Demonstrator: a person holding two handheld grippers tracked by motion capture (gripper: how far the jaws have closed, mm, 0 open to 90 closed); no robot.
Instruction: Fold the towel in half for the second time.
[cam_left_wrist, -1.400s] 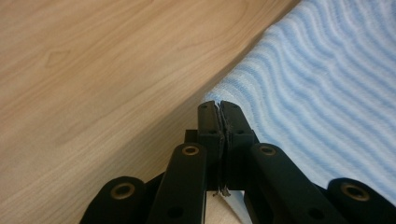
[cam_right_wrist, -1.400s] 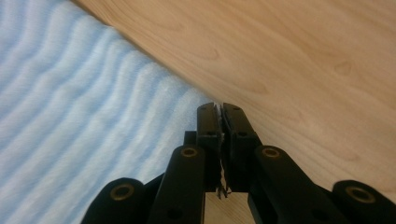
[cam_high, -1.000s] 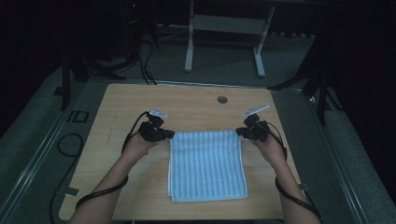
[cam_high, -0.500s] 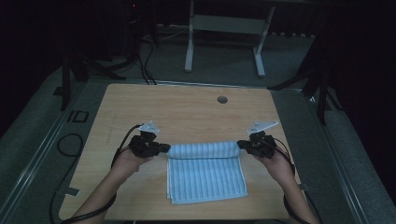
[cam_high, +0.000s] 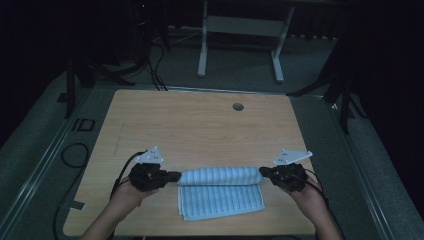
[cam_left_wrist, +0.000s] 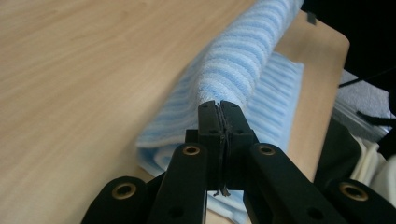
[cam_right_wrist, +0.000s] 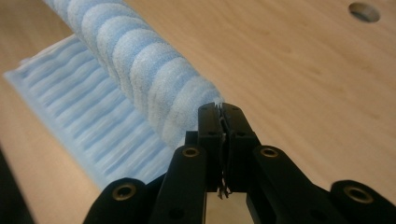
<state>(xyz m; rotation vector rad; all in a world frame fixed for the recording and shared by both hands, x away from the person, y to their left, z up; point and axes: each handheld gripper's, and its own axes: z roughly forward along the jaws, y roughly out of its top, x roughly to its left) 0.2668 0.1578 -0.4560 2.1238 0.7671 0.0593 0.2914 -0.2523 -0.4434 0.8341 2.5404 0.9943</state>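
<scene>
The left gripper (cam_left_wrist: 218, 108) had its fingers (cam_left_wrist: 208, 122) clenched tight on one far corner of the blue-and-white striped terry towel (cam_high: 220, 192), and the right gripper (cam_right_wrist: 219, 111) pinched the opposite far corner in the same way, cloth caught between its black fingers (cam_right_wrist: 235, 123). In the high view the left gripper (cam_high: 172, 176) and the right gripper (cam_high: 262, 172) sat at the two ends of a raised, rounded fold of the towel, drawn taut between them and lifted off the pale wooden counter (cam_high: 200, 125). The near part of the towel lay flat on the counter under and in front of that fold, close to the person's edge.

By my judgement the fold was roughly halfway through: the far edge was picked up and carried over the middle, but it was not yet laid down on the near edge. What was left was to bring the corners over the near hem, lower them, line up the edges and let go. A small round hole (cam_high: 238, 106) sat well apart at the counter's far side.
</scene>
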